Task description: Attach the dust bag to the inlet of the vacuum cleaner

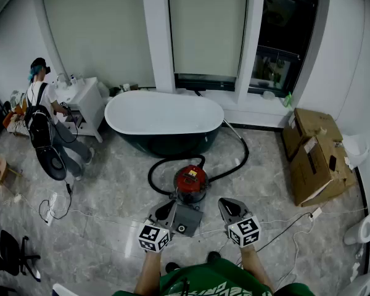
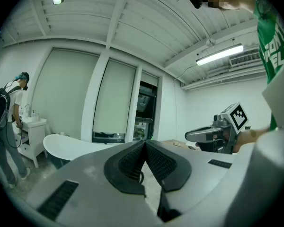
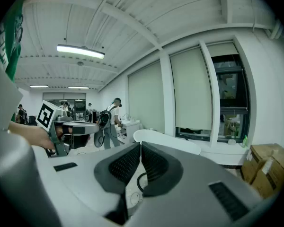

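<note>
left gripper (image 1: 165, 211): jaws together, empty | right gripper (image 1: 227, 205): jaws together, empty | dust bag (image 1: 188, 221): between them, nearer left | vacuum cleaner (image 1: 190, 184): just ahead of both

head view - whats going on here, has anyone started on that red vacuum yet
Not really. A person in a green shirt stands over the red vacuum cleaner on the floor, with a gripper in each hand. The left gripper and the right gripper are both shut with nothing between the jaws. What looks like the grey dust bag lies flat on the floor in front of the vacuum, not yet attached. Another person stands off by the white cabinet.
</note>
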